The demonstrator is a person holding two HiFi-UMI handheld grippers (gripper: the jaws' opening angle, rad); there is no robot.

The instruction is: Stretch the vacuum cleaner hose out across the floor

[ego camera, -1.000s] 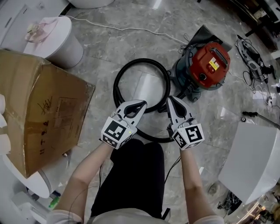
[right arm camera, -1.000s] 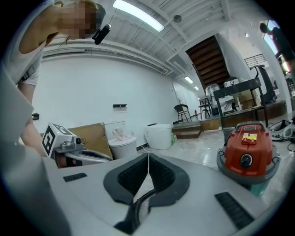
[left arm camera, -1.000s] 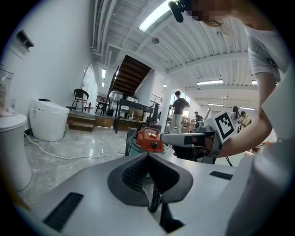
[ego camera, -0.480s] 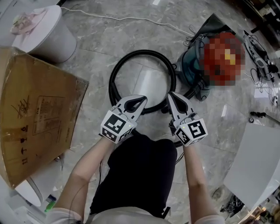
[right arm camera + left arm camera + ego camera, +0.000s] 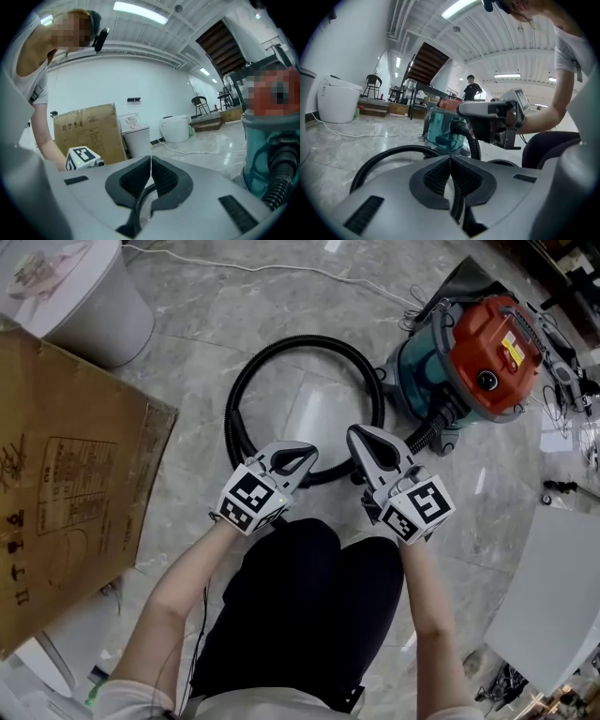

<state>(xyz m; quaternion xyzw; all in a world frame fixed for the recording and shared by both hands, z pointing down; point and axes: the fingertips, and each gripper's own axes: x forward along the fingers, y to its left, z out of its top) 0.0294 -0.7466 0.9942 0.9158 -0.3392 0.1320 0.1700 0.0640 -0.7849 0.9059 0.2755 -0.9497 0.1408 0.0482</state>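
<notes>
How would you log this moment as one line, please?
hose: coiled on floor, joined to vacuum cleaner | left gripper: shut, empty | right gripper: shut, empty | stretching: not begun

The grey marble floor (image 5: 202,352) carries the vacuum cleaner (image 5: 473,362), its looped hose (image 5: 309,341) and a cardboard box (image 5: 66,474).
</notes>
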